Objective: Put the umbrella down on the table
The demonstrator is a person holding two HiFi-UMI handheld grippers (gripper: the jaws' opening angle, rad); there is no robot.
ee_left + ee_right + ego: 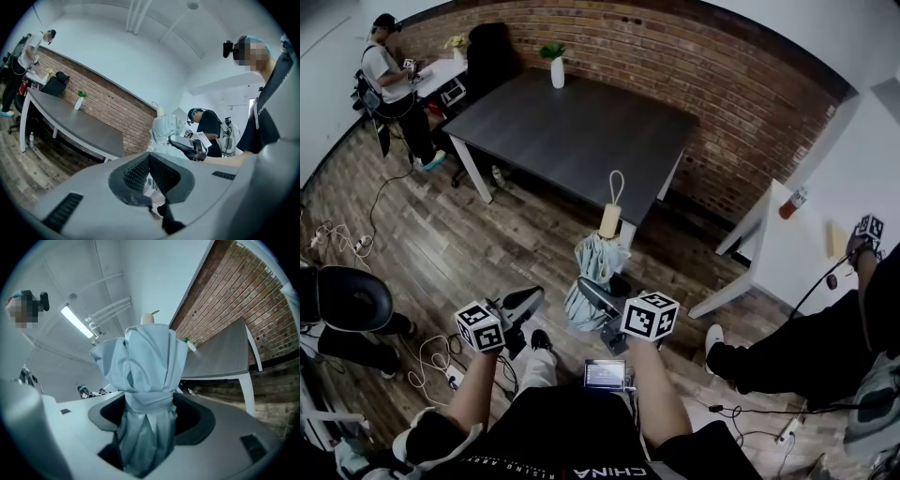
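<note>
A folded pale blue umbrella point(592, 272) stands upright over the wooden floor, its wooden handle point(610, 220) with a cord loop pointing toward the dark table point(581, 122). My right gripper point(602, 305) is shut on its lower half. In the right gripper view the umbrella point(150, 366) fills the space between the jaws of the right gripper point(149, 413), clamped just below its strap. My left gripper point(523, 305) hangs to the left of the umbrella, apart from it. In the left gripper view the left gripper point(149, 161) has its pads together with nothing between them, and the umbrella point(164, 133) shows beyond.
A white vase with a plant point(557, 70) stands at the table's far edge. White tables point(806, 234) are at the right, one carrying a red bottle point(792, 203). One person point(825, 347) stands close on the right, another point(394, 84) at the far left. An office chair point(347, 300) and cables point(427, 361) lie left.
</note>
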